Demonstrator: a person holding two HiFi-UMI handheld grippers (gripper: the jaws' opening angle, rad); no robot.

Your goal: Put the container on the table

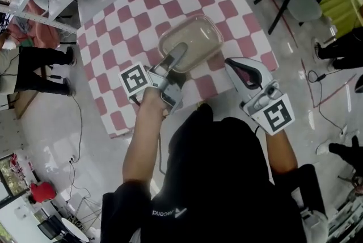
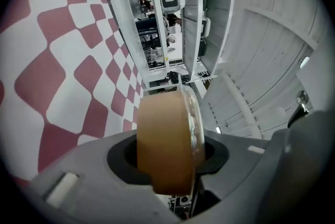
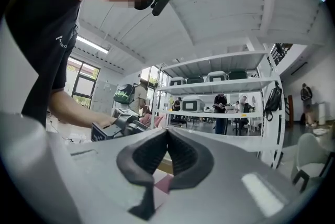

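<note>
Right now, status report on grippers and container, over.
Left gripper shut on container, over checkered table. Right gripper shut, empty. Nothing seen blocking.

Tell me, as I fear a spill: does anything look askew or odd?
Nothing stands out. The container, clamped at one end by the left gripper, looks level with the checked cloth, and nothing has spilled.

Black short-sleeved shirt (image 1: 227, 179); grey left gripper (image 1: 178, 54), right gripper (image 1: 232, 64)
</note>
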